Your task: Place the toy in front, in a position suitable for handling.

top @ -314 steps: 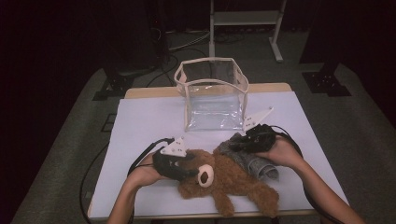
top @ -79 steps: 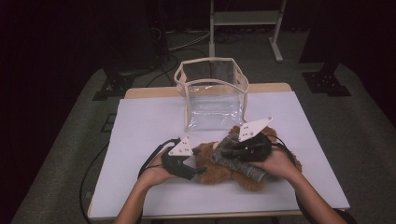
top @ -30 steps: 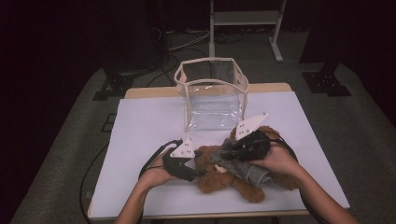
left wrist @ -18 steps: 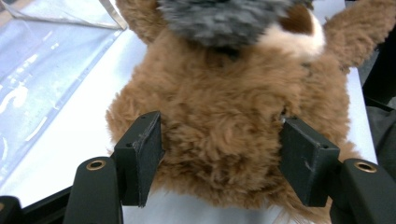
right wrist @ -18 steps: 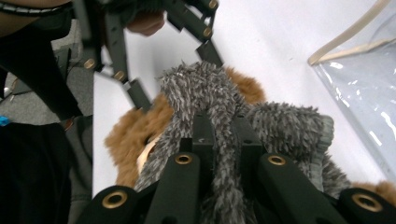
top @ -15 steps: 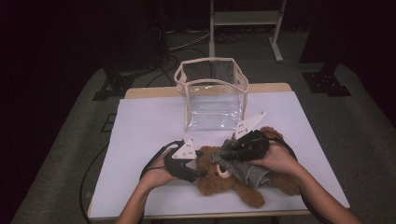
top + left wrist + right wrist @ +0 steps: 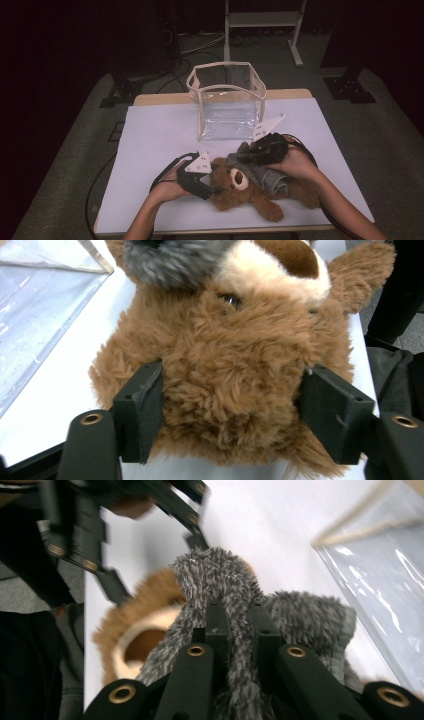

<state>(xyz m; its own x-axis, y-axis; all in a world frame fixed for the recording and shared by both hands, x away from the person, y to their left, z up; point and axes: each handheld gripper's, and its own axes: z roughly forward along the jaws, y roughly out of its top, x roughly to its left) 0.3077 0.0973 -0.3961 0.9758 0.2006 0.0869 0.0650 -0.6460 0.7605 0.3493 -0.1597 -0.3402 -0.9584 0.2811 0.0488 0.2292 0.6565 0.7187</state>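
Observation:
A brown teddy bear [image 7: 248, 196] lies on its back near the table's front edge, head to the left. My left gripper [image 7: 212, 188] is shut on its head, one jaw pressing into the fur on each side [image 7: 230, 405]. A grey fuzzy garment [image 7: 262, 175] is draped over the bear's chest. My right gripper [image 7: 244, 156] is shut on a bunched edge of that garment [image 7: 220, 580], just above the bear's muzzle [image 7: 142, 647]. The garment's grey fur [image 7: 170, 260] shows above the bear's face in the left gripper view.
A clear plastic bag with beige trim [image 7: 227, 100] stands open at the back middle of the white table [image 7: 150, 145]. Cables trail from both grippers. Bare tabletop lies to the left and far right. The floor around is dark.
The right gripper has drawn the grey garment a little left, up over the bear's chest toward its head. The left gripper has stayed clamped on the head.

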